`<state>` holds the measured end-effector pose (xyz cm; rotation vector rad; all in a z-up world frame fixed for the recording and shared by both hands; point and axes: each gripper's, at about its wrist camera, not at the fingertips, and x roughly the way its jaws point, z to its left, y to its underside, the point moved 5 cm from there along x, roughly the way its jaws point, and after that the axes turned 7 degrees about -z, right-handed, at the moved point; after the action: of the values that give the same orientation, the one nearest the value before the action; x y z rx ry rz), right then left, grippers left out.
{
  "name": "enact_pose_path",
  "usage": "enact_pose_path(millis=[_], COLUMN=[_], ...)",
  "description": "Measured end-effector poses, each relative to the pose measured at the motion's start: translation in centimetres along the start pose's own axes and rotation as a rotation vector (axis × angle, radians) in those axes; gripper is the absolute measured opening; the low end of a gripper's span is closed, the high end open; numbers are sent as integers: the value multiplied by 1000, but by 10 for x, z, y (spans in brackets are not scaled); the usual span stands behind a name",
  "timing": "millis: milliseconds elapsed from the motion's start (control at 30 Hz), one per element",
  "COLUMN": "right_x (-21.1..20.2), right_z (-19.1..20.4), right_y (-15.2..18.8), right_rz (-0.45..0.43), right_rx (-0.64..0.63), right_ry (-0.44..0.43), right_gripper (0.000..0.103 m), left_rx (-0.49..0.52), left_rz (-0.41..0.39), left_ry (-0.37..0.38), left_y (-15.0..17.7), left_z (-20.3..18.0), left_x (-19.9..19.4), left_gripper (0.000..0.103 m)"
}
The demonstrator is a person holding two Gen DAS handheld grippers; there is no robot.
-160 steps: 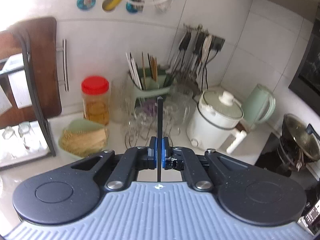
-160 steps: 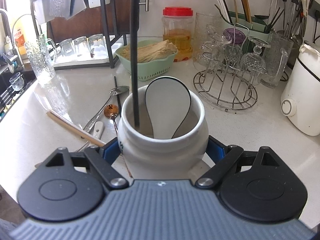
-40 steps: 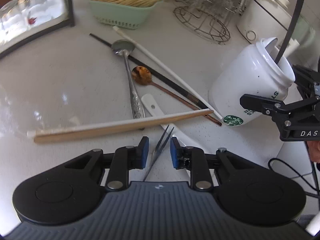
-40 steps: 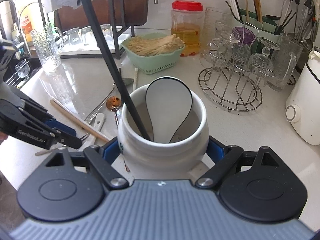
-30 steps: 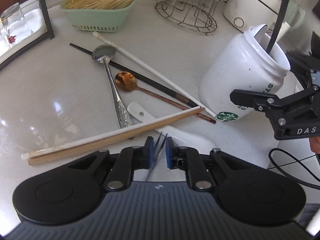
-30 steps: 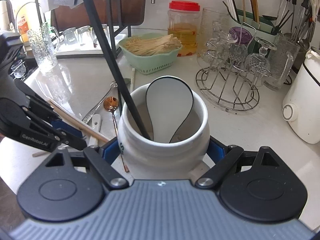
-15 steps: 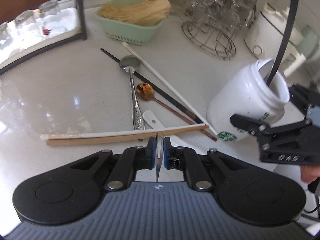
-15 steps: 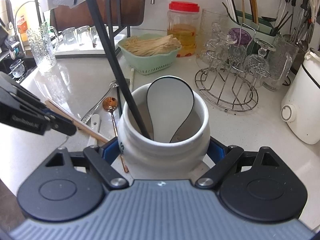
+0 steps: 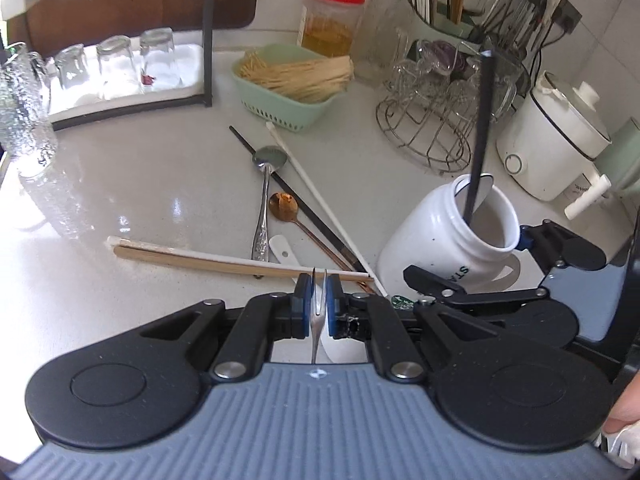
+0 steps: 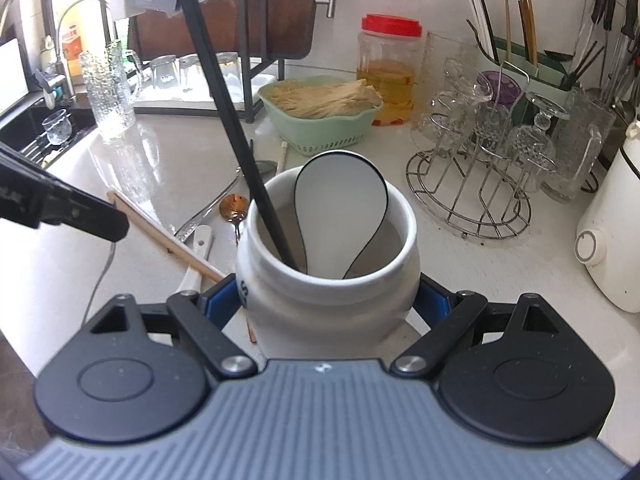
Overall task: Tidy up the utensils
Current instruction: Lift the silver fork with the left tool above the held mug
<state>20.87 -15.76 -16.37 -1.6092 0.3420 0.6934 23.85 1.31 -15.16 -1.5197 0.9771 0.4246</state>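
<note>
My left gripper point(image 9: 319, 284) is shut on a small two-tine metal fork point(image 9: 316, 332), held above the counter with the tines pointing forward. My right gripper point(image 10: 327, 292) is shut on a white ceramic jar point(image 10: 328, 300), which holds a black chopstick point(image 10: 240, 152) and a white spoon point(image 10: 340, 208). The jar point(image 9: 436, 248) is just right of the fork. On the counter lie a steel spoon point(image 9: 264, 200), a copper spoon point(image 9: 284, 204), a white ceramic spoon point(image 9: 282, 250), a black chopstick point(image 9: 288, 196), a white chopstick point(image 9: 320, 196) and a wooden and white pair point(image 9: 208, 260).
A green basket of sticks point(image 9: 296, 80), a red-lidded jar point(image 9: 334, 20) and a wire glass rack point(image 9: 432, 120) stand behind the utensils. A white cooker point(image 9: 552, 136) is at the right. A tray of glasses point(image 9: 120, 72) and a sink point(image 10: 36, 128) are at the left.
My left gripper closed on the fork, lifted it off the counter and tilted upward. The right gripper kept still with the jar.
</note>
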Motion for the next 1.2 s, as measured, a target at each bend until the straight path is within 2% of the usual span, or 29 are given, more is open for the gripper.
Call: enact_pose_path(millis=[333, 600, 767, 933, 1200], right_x=[-1, -2, -3, -3, -6], right_z=[0, 0, 1, 1, 4], right_y=[0, 1, 2, 2, 4], right_rz=[-9, -12, -17, -17, -24], right_rx=[-31, -41, -39, -32, -35], right_ry=[-35, -50, -50, -45, -53], right_gripper=[92, 92, 92, 91, 91], left_rx=[-38, -74, -39, 19, 104], left_rz=[-70, -161, -231, -285, -359], left_ry=[-32, -40, -30, 10, 91], left_y=[2, -12, -31, -55, -86], left_z=[-14, -20, -30, -50, -93], left_x=[-26, -58, -86, -106, -117], left_gripper=[9, 9, 9, 9, 9])
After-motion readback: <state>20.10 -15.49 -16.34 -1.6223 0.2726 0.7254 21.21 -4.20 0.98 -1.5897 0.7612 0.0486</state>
